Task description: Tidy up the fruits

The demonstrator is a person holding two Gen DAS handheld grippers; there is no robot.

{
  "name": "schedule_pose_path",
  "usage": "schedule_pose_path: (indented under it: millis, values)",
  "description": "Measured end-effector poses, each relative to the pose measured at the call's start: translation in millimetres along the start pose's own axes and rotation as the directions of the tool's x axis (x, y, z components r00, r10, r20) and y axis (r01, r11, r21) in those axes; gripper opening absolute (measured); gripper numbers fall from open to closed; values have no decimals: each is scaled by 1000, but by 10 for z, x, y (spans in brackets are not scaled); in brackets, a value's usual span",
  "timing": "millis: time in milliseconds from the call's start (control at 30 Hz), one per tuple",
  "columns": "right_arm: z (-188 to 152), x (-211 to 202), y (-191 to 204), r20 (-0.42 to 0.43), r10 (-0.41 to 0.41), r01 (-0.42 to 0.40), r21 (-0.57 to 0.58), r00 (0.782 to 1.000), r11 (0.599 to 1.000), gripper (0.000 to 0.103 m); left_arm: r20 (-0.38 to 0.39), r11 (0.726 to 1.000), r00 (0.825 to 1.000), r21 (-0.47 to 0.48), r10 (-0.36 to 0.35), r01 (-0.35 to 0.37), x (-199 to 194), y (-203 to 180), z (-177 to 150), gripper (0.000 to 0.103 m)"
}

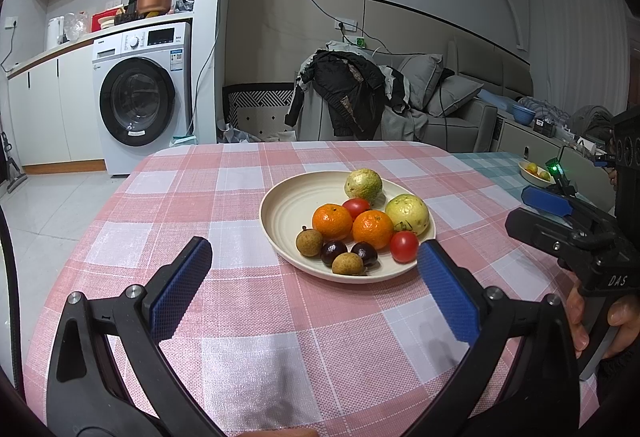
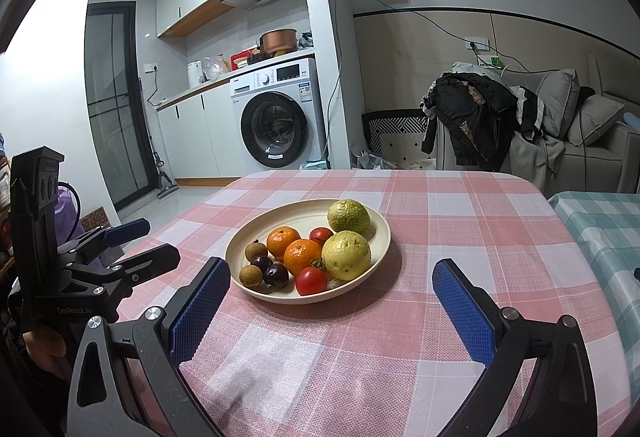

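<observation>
A cream plate point(image 1: 288, 209) point(image 2: 288, 215) sits mid-table on a pink checked cloth point(image 1: 256, 317). It holds two green guavas point(image 1: 407, 214) point(image 2: 346, 255), two oranges point(image 1: 373, 229) point(image 2: 301, 256), two cherry tomatoes point(image 1: 404, 245) point(image 2: 311, 280), two brown longans point(image 1: 309, 242) point(image 2: 251, 275) and two dark round fruits point(image 1: 333, 252) point(image 2: 276, 274). My left gripper point(image 1: 314, 251) is open just short of the plate's near rim, with nothing between its blue pads. My right gripper point(image 2: 331, 271) is open too, empty, in front of the plate. Each gripper shows at the edge of the other's view: the right gripper point(image 1: 528, 213), the left gripper point(image 2: 152, 241).
A second table with a teal checked cloth point(image 2: 600, 221) adjoins on the right and carries a small bowl of fruit point(image 1: 536, 173). Beyond the far table edge are a washing machine point(image 1: 140, 97), a chair piled with clothes point(image 1: 348, 93) and a sofa point(image 1: 452, 93).
</observation>
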State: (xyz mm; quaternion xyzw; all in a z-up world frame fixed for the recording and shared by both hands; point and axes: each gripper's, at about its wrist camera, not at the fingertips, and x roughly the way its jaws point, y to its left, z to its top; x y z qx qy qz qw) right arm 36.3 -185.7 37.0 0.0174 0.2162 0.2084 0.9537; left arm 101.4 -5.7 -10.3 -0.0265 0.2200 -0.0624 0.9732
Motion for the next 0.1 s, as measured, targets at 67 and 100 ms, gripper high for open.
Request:
schedule_pose_path:
  millis: [67,100]
  values:
    - [-1,-1,-1,0,0,0,0,1000,1000,103,3,1000,1000,1,1,-1,-5,-3,5,103]
    - [-1,0,-1,0,0,0,1,1000,1000,103,2,1000,1000,0,2,-2,-3,-4,5,103]
